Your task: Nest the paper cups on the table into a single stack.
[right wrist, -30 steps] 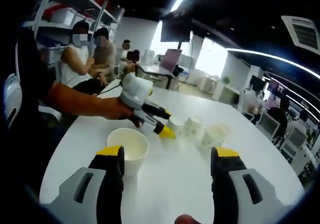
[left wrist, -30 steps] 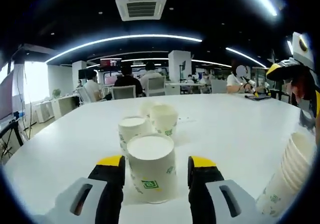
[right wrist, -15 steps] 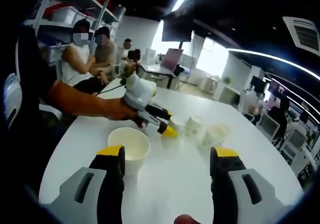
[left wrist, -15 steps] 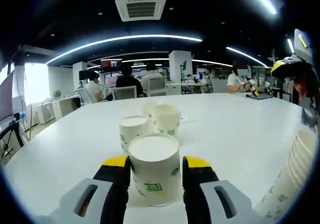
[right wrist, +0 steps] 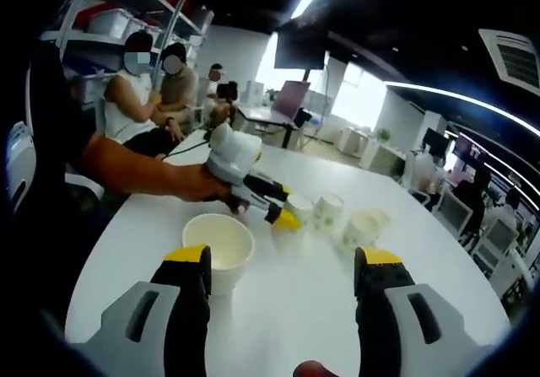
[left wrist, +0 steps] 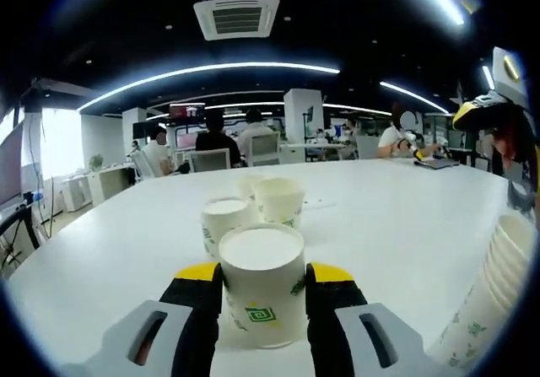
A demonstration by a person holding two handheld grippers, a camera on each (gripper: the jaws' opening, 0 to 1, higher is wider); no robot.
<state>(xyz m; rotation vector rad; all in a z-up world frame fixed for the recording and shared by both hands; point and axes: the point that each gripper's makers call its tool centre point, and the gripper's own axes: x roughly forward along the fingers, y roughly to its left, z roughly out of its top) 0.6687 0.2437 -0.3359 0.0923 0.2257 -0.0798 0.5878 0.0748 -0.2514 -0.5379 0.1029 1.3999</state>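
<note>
A white paper cup (left wrist: 261, 286) with a green logo stands on the white table (left wrist: 405, 217), and my left gripper (left wrist: 263, 277) is shut on its sides. Just behind it stand two more cups (left wrist: 224, 219) (left wrist: 278, 198), with a third partly hidden beyond them. A nested stack of cups (left wrist: 494, 288) leans in at the right edge. In the right gripper view that stack (right wrist: 218, 250) stands by the left jaw of my right gripper (right wrist: 285, 263), which is open and holds nothing. The left gripper (right wrist: 283, 217), held by a hand, is there with loose cups (right wrist: 327, 211) (right wrist: 361, 225) beyond.
The round table (right wrist: 287, 318) has bare surface between the stack and the loose cups. People sit at desks and chairs (left wrist: 209, 153) behind the table. Shelves with boxes (right wrist: 126, 23) stand at the back left in the right gripper view.
The left gripper's jaws have come together until they press the near cup's sides. The right gripper and the stack have stayed where they were.
</note>
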